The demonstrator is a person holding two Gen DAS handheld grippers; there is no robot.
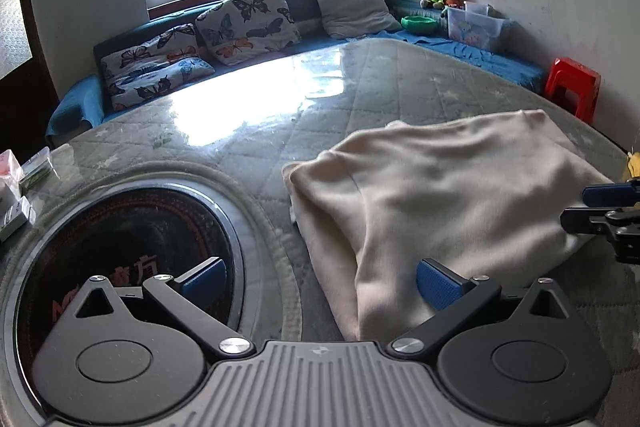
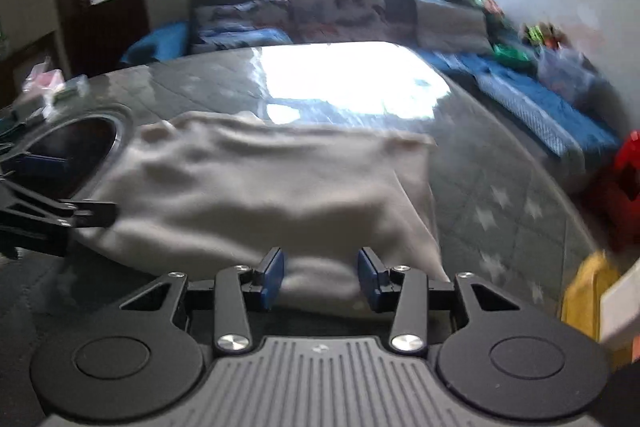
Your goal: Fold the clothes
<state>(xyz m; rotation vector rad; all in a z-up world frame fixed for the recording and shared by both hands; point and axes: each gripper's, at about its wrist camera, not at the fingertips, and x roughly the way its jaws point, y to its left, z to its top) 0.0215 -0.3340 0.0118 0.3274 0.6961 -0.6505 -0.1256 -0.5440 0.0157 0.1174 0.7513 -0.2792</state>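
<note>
A cream garment (image 1: 440,195) lies folded into a rough rectangle on the round glass-topped table (image 1: 280,131). My left gripper (image 1: 320,279) is open wide at the garment's near left corner; the right blue pad (image 1: 436,283) touches the cloth and the left one hangs over the black cooktop. In the right wrist view the garment (image 2: 260,187) is blurred. My right gripper (image 2: 322,277) is open, its pads either side of the garment's near edge. Each gripper also shows in the other's view: the right gripper (image 1: 588,207) at the garment's right edge, the left gripper (image 2: 72,187) at its left edge.
A black round cooktop (image 1: 120,259) is set into the table at the left. Small boxes (image 1: 16,195) sit at the table's left rim. A blue bench with butterfly pillows (image 1: 248,19) runs behind. A red stool (image 1: 572,87) and a yellow object (image 2: 584,295) stand at the right.
</note>
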